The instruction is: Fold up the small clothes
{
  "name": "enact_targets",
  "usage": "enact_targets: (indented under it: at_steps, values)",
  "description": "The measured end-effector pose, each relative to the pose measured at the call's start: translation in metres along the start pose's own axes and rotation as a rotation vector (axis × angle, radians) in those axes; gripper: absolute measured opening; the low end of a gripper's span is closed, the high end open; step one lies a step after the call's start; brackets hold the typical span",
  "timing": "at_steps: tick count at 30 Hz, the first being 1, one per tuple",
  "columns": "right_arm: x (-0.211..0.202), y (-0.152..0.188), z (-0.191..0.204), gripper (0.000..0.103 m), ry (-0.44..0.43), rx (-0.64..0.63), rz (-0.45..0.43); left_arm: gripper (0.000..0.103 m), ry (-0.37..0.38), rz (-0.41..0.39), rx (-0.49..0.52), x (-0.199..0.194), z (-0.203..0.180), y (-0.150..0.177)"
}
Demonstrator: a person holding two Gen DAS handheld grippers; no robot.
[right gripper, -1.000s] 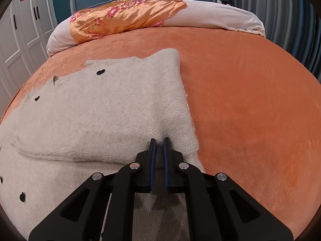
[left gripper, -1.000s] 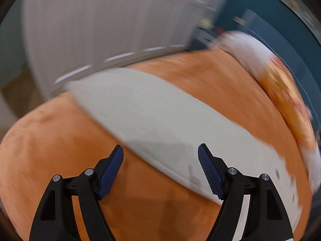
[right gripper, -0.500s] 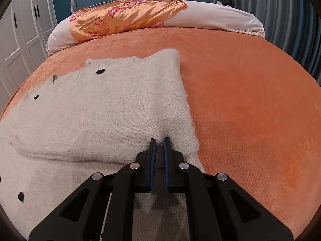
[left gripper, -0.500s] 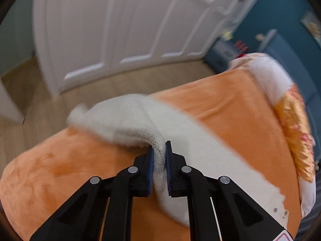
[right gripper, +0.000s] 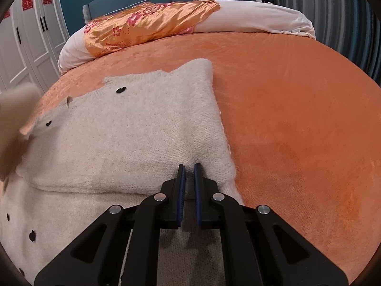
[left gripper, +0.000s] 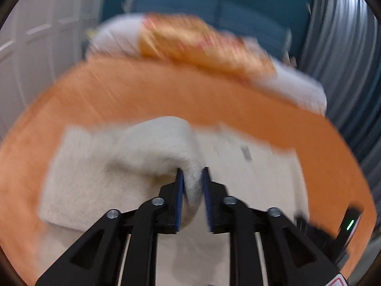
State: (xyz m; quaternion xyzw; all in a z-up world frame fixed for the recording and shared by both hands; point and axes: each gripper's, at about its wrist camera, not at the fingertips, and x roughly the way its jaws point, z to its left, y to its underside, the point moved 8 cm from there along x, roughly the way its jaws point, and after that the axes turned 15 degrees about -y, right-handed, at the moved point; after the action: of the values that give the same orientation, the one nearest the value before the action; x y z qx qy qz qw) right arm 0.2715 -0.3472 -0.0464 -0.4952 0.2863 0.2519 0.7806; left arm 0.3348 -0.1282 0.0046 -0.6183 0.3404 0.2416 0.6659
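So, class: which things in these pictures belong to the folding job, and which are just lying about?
Part of the job:
- sweater
- left gripper, sleeve between its jaws
- right gripper, shut, down on the sweater

Just lying about:
- pillow
- bedspread, the work surface
- wardrobe
- curtain

Teal wall (right gripper: 71, 4), white wardrobe doors (right gripper: 31, 47), orange bedspread (right gripper: 297, 119), grey curtains (right gripper: 333, 12)

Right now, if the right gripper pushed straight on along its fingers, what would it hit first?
The right gripper would meet the cream knit sweater first: its folded-over layer lies just past the fingertips, on the orange bedspread. Depth is hard to judge; the tips may already touch it.
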Motion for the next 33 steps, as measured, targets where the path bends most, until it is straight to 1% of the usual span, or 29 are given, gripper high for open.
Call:
enact_targets:
  at_steps: [2, 3, 4, 5, 6, 8, 9, 10, 11, 12, 13, 14, 16, 17, 18, 19, 20, 21, 23, 24, 26, 27, 28, 29, 30, 31, 32, 33]
  values:
    - [0.000, 0.000, -0.001, 0.006, -0.013, 0.011, -0.003, 0.028, -0.010, 0.054, 0.003, 0.015, -0.020, 0.030]
    - [0.000, 0.000, -0.001, 0.006, -0.022, 0.018, -0.004, 0.035, -0.009, 0.065, -0.007, 0.017, -0.023, 0.041]
    - [0.000, -0.001, -0.002, 0.006, -0.029, 0.023, -0.005, 0.039, -0.001, 0.059, -0.029, 0.015, -0.023, 0.050]
    - [0.000, 0.000, -0.002, 0.006, -0.034, 0.027, -0.007, 0.052, -0.001, 0.051, -0.050, 0.012, -0.019, 0.053]
    - [-0.001, -0.001, -0.002, 0.006, -0.041, 0.032, -0.008, 0.061, -0.005, 0.045, -0.088, 0.007, -0.007, 0.056]
    - [-0.004, -0.002, -0.001, 0.007, -0.046, 0.036, -0.017, 0.063, -0.011, 0.040, -0.141, 0.005, 0.015, 0.049]
    - [-0.010, -0.006, 0.003, 0.007, -0.029, 0.017, -0.033, 0.063, -0.021, 0.041, -0.163, 0.002, 0.031, 0.049]
    - [-0.015, -0.010, 0.011, 0.013, -0.016, -0.013, -0.044, 0.063, -0.045, 0.042, -0.189, 0.002, 0.052, 0.045]
    - [-0.019, -0.013, 0.018, 0.025, -0.019, -0.036, -0.055, 0.063, -0.070, 0.043, -0.216, 0.000, 0.073, 0.043]
    - [-0.026, -0.019, 0.038, 0.030, -0.044, -0.072, -0.081, 0.063, -0.089, 0.046, -0.243, 0.001, 0.093, 0.041]
    - [-0.029, -0.023, 0.054, 0.040, -0.074, -0.090, -0.093, 0.063, -0.113, 0.058, -0.285, 0.004, 0.119, 0.040]
    - [-0.028, -0.027, 0.077, 0.044, -0.115, -0.115, -0.089, 0.063, -0.131, 0.070, -0.317, 0.008, 0.137, 0.039]
    - [-0.019, -0.031, 0.114, 0.046, -0.158, -0.170, -0.056, 0.063, -0.186, 0.103, -0.391, 0.016, 0.175, 0.041]
    - [-0.008, -0.032, 0.141, 0.048, -0.179, -0.212, -0.023, 0.063, -0.204, 0.111, -0.419, 0.019, 0.189, 0.042]
    - [0.000, -0.031, 0.157, 0.051, -0.190, -0.237, 0.000, 0.063, -0.226, 0.121, -0.437, 0.025, 0.202, 0.044]
    - [0.013, -0.027, 0.178, 0.056, -0.203, -0.271, 0.036, 0.062, -0.242, 0.131, -0.443, 0.027, 0.211, 0.049]
    - [0.023, -0.024, 0.191, 0.059, -0.210, -0.294, 0.062, 0.062, -0.243, 0.135, -0.443, 0.029, 0.212, 0.051]
    - [0.037, -0.018, 0.207, 0.059, -0.210, -0.329, 0.095, 0.062, -0.247, 0.135, -0.438, 0.032, 0.212, 0.050]
    - [0.062, -0.005, 0.227, 0.059, -0.180, -0.396, 0.163, 0.062, -0.286, 0.124, -0.394, 0.034, 0.209, 0.049]
    - [0.068, -0.001, 0.231, 0.059, -0.161, -0.427, 0.173, 0.062, -0.305, 0.118, -0.370, 0.036, 0.207, 0.048]
    - [0.070, 0.000, 0.225, 0.059, -0.089, -0.475, 0.150, 0.062, -0.337, 0.111, -0.330, 0.037, 0.207, 0.053]
    - [0.068, -0.005, 0.211, 0.059, -0.049, -0.460, 0.128, 0.062, -0.342, 0.106, -0.320, 0.038, 0.208, 0.054]
    - [0.066, -0.010, 0.192, 0.059, -0.039, -0.405, 0.121, 0.062, -0.342, 0.099, -0.311, 0.038, 0.208, 0.055]
    - [0.063, -0.013, 0.170, 0.063, -0.043, -0.329, 0.118, 0.063, -0.339, 0.095, -0.305, 0.037, 0.209, 0.056]
    - [0.057, -0.016, 0.139, 0.066, -0.048, -0.212, 0.113, 0.064, -0.335, 0.090, -0.300, 0.037, 0.210, 0.057]
    - [0.049, -0.017, 0.113, 0.067, -0.050, -0.121, 0.104, 0.065, -0.331, 0.085, -0.295, 0.037, 0.210, 0.058]
    - [0.043, -0.016, 0.097, 0.067, -0.053, -0.063, 0.096, 0.066, -0.326, 0.080, -0.290, 0.038, 0.210, 0.059]
    - [0.030, -0.014, 0.072, 0.067, -0.036, 0.007, 0.076, 0.067, -0.328, 0.078, -0.284, 0.038, 0.209, 0.059]
